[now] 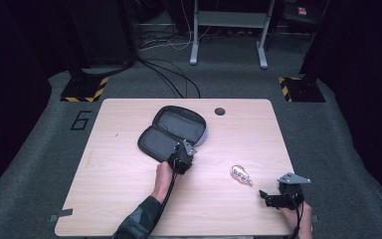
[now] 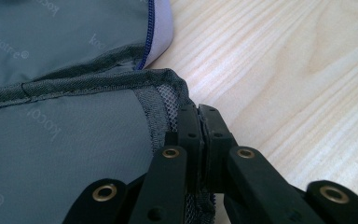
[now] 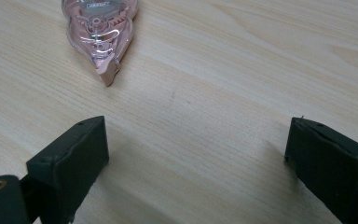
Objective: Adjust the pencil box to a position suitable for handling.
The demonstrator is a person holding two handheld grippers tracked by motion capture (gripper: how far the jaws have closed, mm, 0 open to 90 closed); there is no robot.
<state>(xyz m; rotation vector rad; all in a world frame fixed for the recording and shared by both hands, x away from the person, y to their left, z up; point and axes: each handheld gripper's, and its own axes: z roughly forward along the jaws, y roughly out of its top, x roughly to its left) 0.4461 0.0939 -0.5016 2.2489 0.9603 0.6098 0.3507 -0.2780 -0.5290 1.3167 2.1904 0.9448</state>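
An open grey zip case [image 1: 171, 132] lies flat at the table's middle back. My left gripper [image 1: 181, 158] sits at its near right rim. In the left gripper view the case lining [image 2: 51, 140] is at the left, and my left gripper [image 2: 198, 116] is shut on the rim's mesh edge [image 2: 168, 100]. A clear pink correction-tape dispenser [image 1: 241, 175] lies on the bare wood to the right. My right gripper [image 1: 266, 196] rests near the front right corner, open. In the right gripper view the dispenser [image 3: 100, 32] lies ahead of the right gripper [image 3: 196, 140], apart from it.
The wooden table [image 1: 119, 194] has a round cable hole [image 1: 220, 111] near its back edge. Beyond the table, cables [image 1: 171, 74] cross the grey floor between two stands with yellow-black bases [image 1: 84, 89] [image 1: 301, 88].
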